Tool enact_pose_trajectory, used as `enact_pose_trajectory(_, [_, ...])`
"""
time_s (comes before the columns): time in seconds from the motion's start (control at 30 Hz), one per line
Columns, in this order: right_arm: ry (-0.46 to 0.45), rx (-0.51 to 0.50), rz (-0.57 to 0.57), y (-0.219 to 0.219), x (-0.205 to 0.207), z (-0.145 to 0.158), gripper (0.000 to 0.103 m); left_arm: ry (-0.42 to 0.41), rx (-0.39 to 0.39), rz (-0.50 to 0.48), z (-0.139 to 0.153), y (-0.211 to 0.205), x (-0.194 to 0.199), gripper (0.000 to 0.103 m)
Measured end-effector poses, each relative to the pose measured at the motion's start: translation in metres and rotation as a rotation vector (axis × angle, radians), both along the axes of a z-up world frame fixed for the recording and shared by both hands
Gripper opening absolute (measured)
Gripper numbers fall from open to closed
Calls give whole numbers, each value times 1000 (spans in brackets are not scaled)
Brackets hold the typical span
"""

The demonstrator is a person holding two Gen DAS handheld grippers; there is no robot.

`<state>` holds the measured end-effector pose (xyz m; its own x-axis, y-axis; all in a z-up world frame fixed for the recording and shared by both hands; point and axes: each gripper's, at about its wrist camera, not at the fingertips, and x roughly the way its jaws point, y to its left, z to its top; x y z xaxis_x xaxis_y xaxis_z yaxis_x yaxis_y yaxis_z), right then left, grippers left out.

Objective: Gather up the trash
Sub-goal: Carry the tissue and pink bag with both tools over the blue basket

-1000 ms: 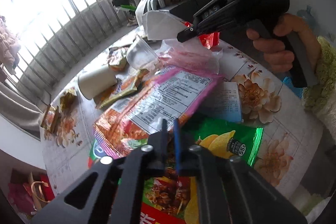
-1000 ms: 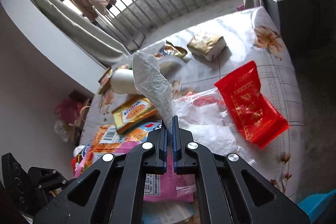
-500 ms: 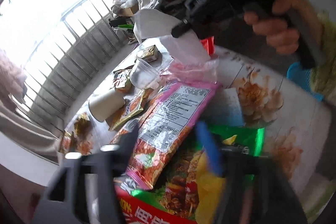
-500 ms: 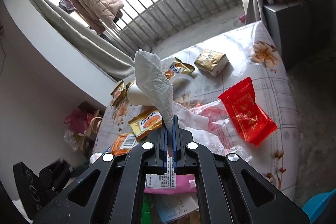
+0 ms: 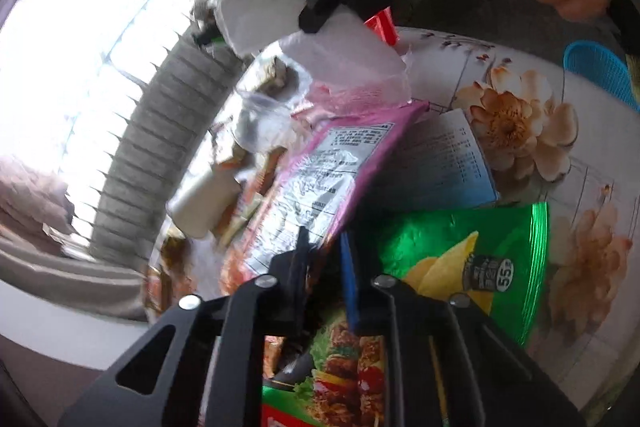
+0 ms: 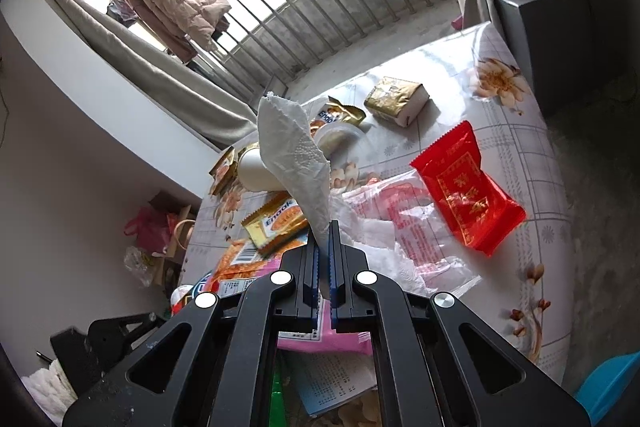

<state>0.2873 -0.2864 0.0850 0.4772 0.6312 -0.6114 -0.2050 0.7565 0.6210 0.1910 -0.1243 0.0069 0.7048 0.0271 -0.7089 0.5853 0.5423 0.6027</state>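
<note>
On the left, the left gripper [image 5: 324, 247] points down at the near edge of the flower-patterned table [image 5: 540, 67]. Its jaws have just been closing and now stand a narrow gap apart, with the lower edge of a pink snack bag [image 5: 340, 163] between them; the view is blurred, so I cannot tell whether the pads press on it. A green chip bag [image 5: 480, 239] lies just to the right of the fingers, partly under the pink one. Farther right, the right gripper [image 6: 325, 227] hangs above the middle of the table, its jaws pinched tight on a white paper towel [image 6: 292, 151] that stands up out of them. Below it lie a clear plastic bag [image 6: 400, 227] and, toward the right edge, a red packet [image 6: 464, 187]. A gold-wrapped block [image 6: 396, 99] sits near the far edge.
</note>
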Motion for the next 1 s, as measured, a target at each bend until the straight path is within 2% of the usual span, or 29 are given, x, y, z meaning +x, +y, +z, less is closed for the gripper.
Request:
enact_pose_trajectory(0.13, [-10,10,7,2,-4,6,3,-139,55,-53,10,1,-20,3])
enact_pose_trajectory(0.23, [-23,30,12,3,-8,14,3,-192,66,-63,22,5,-31,2])
enact_pose_trajectory(0.4, [-58,87,20,3,-19,35,3,-249,21,-24,51,22,-46,2])
enact_pose_trajectory(0.5, [-88,116,20,-2,-31,49,3,-257,-42,13,75,36,-59,2])
enact_pose_trajectory(0.63, [-128,153,0,-17,-54,67,3,-180,-202,61,107,53,-67,2])
enact_pose_trajectory(0.77, [-163,178,-52,-46,-86,82,3,-80,-401,84,134,59,-71,2])
enact_pose_trajectory(0.87, [-191,189,-130,-82,-122,89,3,25,-534,66,145,43,-72,1])
enact_pose_trajectory(1.0, [-201,199,-266,-134,-169,88,3,141,-645,4,153,5,-77,1])
